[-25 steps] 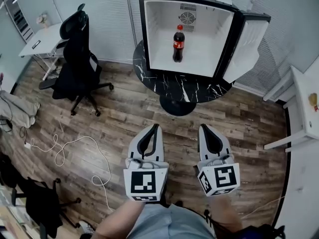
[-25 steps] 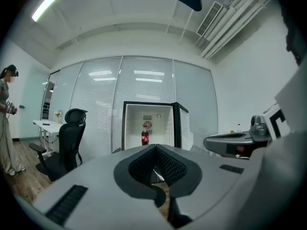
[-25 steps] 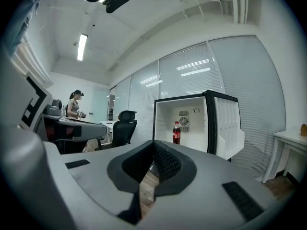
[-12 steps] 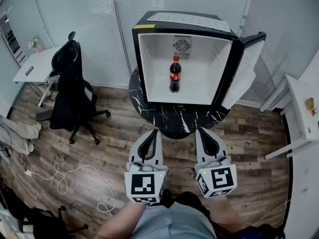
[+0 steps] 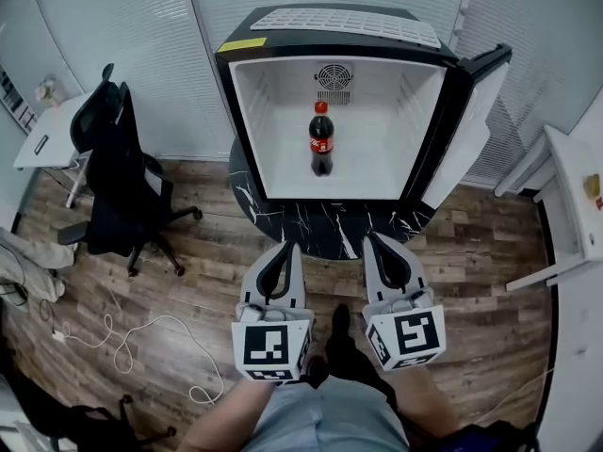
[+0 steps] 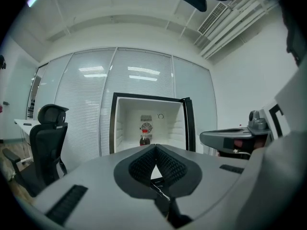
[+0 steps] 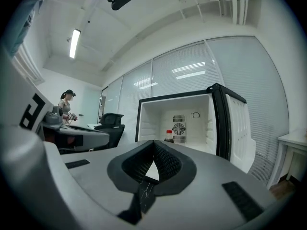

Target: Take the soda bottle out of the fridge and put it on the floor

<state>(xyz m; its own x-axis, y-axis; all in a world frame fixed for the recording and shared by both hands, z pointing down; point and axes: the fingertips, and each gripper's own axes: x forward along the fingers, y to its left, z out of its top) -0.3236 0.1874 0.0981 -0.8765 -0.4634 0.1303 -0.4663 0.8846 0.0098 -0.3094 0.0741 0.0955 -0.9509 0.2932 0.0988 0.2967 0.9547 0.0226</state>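
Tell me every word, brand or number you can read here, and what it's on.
Nothing here reads clearly.
Soda bottle: red label, print too small to read.
Yellow sticker on the top corner of the fridge: too blurred to read.
Left marker cube and right marker cube: black-and-white square patterns, no words.

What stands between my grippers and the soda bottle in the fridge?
Nothing visible. The fridge door hangs open at the right, and the soda bottle stands alone inside. The left gripper and right gripper, both shut, sit short of the black table that carries the fridge.
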